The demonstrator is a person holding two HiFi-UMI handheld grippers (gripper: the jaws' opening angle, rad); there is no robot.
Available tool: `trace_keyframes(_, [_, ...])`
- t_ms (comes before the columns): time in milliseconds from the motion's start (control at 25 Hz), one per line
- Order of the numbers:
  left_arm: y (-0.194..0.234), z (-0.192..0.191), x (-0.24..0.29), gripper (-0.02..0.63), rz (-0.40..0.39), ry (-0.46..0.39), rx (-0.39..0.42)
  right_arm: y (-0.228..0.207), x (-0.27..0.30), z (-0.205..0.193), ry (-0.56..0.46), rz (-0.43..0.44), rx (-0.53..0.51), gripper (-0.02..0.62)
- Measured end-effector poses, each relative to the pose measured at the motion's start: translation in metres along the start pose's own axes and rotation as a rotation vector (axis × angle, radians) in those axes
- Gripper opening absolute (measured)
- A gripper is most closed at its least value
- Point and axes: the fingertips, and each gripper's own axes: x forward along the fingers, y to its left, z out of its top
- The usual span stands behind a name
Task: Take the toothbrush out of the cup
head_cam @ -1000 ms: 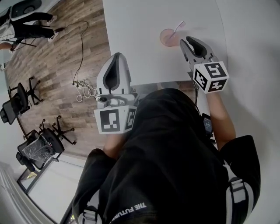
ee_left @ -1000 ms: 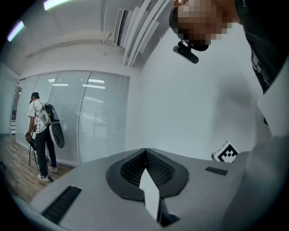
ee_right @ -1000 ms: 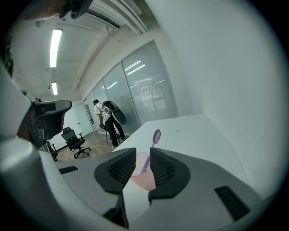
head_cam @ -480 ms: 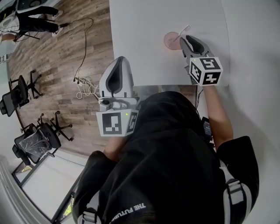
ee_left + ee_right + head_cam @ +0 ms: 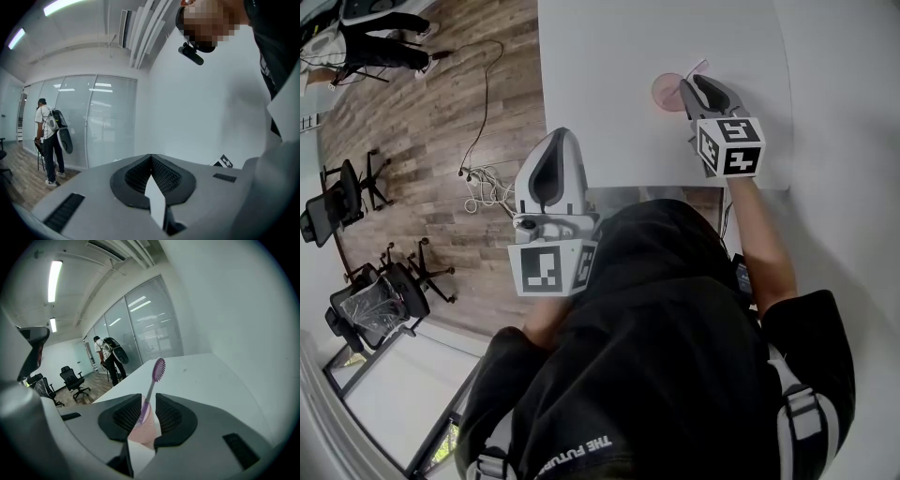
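A white table is seen from above against a pale wall, with wood flooring, loose cables and office chairs along its left side; a glass partition with blinds and a standing person carrying a backpack are seen in the room beyond. On the right half of the surface, set back from its near edge and in from its right edge, a pink cup is stood upright, and a purple toothbrush is leant in it, its bristled head raised clear of the rim and tilted toward the far right. The right gripper is held at the cup's right side, just beside it. In the right gripper view its jaws are shown apart, with the toothbrush handle standing in the gap, closer to the left-hand jaw, and the cup visible below and between them. No grip on the handle is shown. The left gripper is held near the table's near left corner, well apart from the cup, with its jaws closed together on nothing.
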Motion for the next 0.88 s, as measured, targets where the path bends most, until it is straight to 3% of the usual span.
trace_keyframes(880, [0.002,-0.004,-0.003,0.018,0.012,0.008,0.004,0.005,0.011,0.0,-0.002,0.009,-0.047,0.077])
